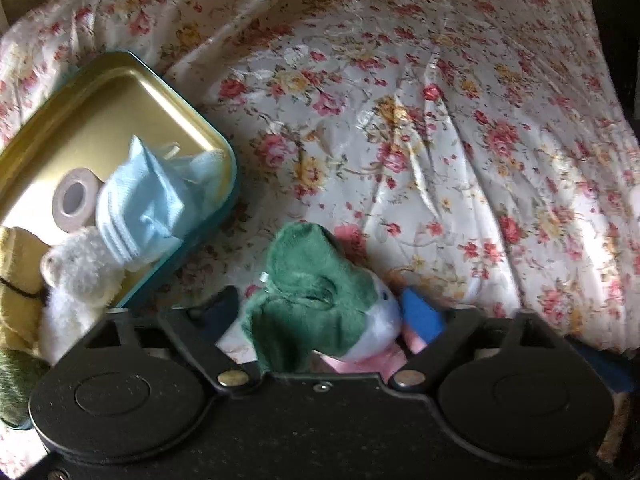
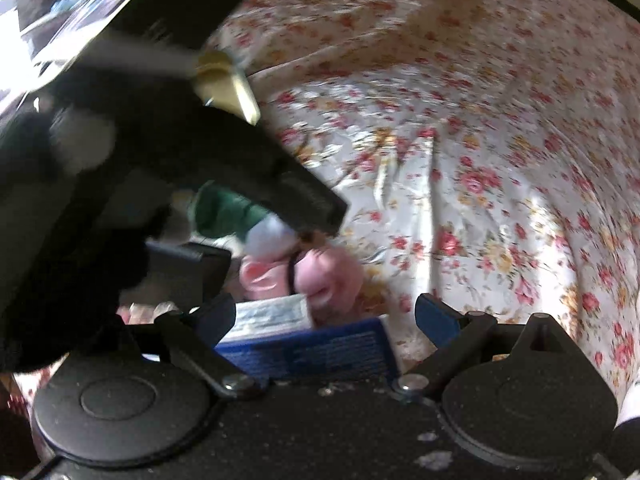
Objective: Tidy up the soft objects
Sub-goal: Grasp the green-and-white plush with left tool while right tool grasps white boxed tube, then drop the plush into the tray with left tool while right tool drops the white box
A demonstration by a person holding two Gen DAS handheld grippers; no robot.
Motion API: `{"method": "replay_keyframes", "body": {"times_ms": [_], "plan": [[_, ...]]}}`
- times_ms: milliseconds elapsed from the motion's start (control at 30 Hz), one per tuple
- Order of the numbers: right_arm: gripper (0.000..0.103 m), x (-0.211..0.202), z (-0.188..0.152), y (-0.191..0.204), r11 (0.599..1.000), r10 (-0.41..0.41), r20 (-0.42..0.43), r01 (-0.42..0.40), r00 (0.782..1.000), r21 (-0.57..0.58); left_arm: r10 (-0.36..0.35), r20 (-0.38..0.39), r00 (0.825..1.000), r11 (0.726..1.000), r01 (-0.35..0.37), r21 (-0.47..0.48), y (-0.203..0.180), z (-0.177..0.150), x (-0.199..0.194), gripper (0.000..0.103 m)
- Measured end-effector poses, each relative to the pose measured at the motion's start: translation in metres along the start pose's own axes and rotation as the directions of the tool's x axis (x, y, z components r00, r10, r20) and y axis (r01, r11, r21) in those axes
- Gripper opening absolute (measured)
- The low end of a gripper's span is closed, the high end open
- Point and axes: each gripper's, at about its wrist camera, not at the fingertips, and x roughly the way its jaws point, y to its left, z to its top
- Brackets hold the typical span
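Far left in the left wrist view, the gold tin sits on the floral bedspread, already carrying a tape roll, a pale blue cloth and a white fluffy toy at its near edge. Moving right, the left gripper is pinching the green and white plush, blue fingers squeezed into its sides, pink fabric bunched beneath. Over to the right wrist view: the left tool fills the left side, the same plush in its grip above a pink soft toy. The right gripper stands spread wide, fingers apart, a blue and white packet lying between them, gripped by neither.
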Motion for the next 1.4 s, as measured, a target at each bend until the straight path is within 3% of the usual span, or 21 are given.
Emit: {"method": "replay_keyframes", "body": {"times_ms": [33, 167, 533, 700, 800, 867, 900, 1100, 1300, 1400], "plan": [[0.097, 0.001, -0.001, 0.005, 1.0, 0.004, -0.001, -0.004, 1.0, -0.021, -0.039, -0.014, 0.999, 0.999, 0.039, -0.013, 0.002, 0.0, 0.001, 0.063], [0.097, 0.005, -0.004, 0.018, 0.996, -0.006, -0.008, 0.006, 1.0, -0.084, -0.052, -0.001, 0.999, 0.998, 0.052, -0.023, 0.005, 0.001, -0.005, 0.058], [0.101, 0.011, -0.006, 0.036, 0.985, 0.043, -0.037, -0.048, 0.998, -0.167, -0.049, 0.079, 0.996, 0.997, 0.053, -0.052, 0.029, 0.005, -0.043, 0.058], [0.103, 0.019, -0.004, 0.041, 0.984, 0.014, -0.063, -0.025, 0.998, -0.175, -0.048, 0.103, 0.993, 0.997, 0.054, -0.056, 0.037, 0.003, -0.057, 0.058], [0.097, 0.026, -0.003, 0.039, 0.987, 0.024, -0.083, -0.037, 0.996, -0.159, -0.04, 0.118, 0.992, 0.997, 0.048, -0.059, 0.043, 0.001, -0.065, 0.058], [0.077, 0.028, -0.002, 0.036, 0.988, 0.052, -0.097, -0.065, 0.994, -0.138, -0.037, 0.125, 0.991, 0.997, 0.046, -0.067, 0.047, 0.0, -0.071, 0.058], [0.074, 0.027, -0.001, 0.034, 0.988, 0.064, -0.1, -0.077, 0.993, -0.131, -0.04, 0.131, 0.991, 0.996, 0.05, -0.071, 0.05, 0.0, -0.074, 0.058], [0.073, 0.017, -0.002, 0.022, 0.994, 0.076, -0.069, -0.081, 0.995, -0.075, -0.033, 0.172, 0.985, 0.995, 0.048, -0.084, 0.062, -0.005, -0.094, 0.058], [0.073, -0.006, -0.002, -0.007, 0.985, 0.135, 0.024, -0.137, 0.991, 0.107, -0.006, 0.194, 0.981, 0.992, 0.029, -0.12, 0.082, -0.008, -0.105, 0.058], [0.074, -0.016, -0.001, -0.012, 0.979, 0.123, 0.073, -0.133, 0.99, 0.153, 0.018, 0.218, 0.976, 0.987, 0.017, -0.157, 0.1, -0.009, -0.114, 0.058]]}}
